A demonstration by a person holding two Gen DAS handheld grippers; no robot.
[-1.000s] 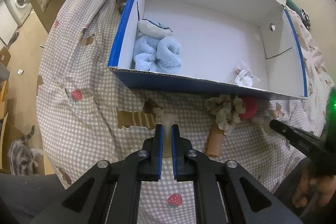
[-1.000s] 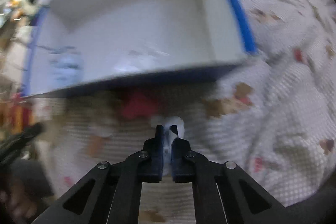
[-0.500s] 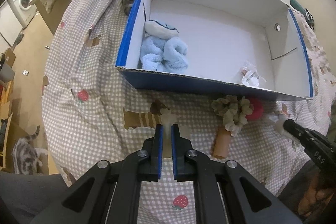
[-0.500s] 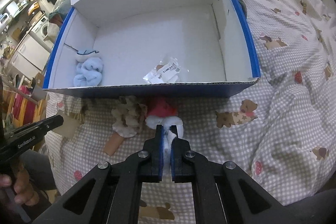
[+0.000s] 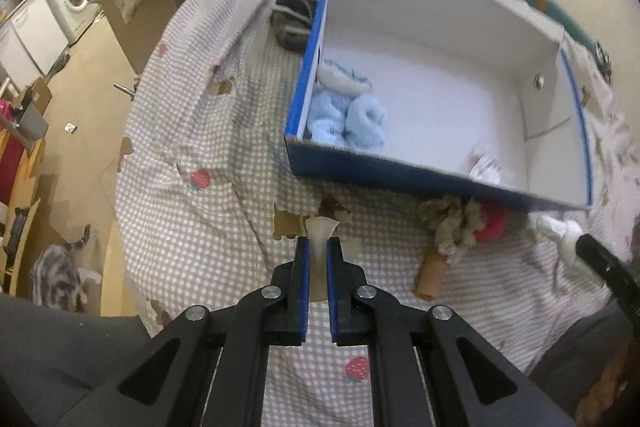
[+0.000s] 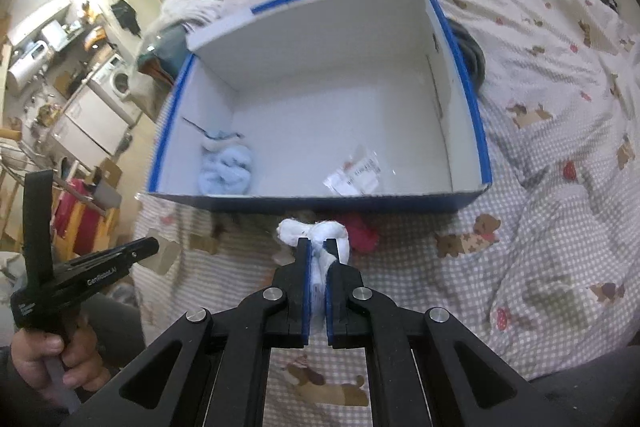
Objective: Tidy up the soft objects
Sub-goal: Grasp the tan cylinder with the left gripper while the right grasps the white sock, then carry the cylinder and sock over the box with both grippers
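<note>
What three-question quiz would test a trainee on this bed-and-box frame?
1. True or false: the blue cardboard box with white inside is empty.
2. What does the right gripper hold? A) the fluffy light-blue socks B) a bunched white soft cloth C) the clear plastic packet
3. Fill in: the left gripper is shut on a thin ____ piece of fabric.

Key: 1 false, the socks and the packet lie inside; 2 B; 3 cream.
</note>
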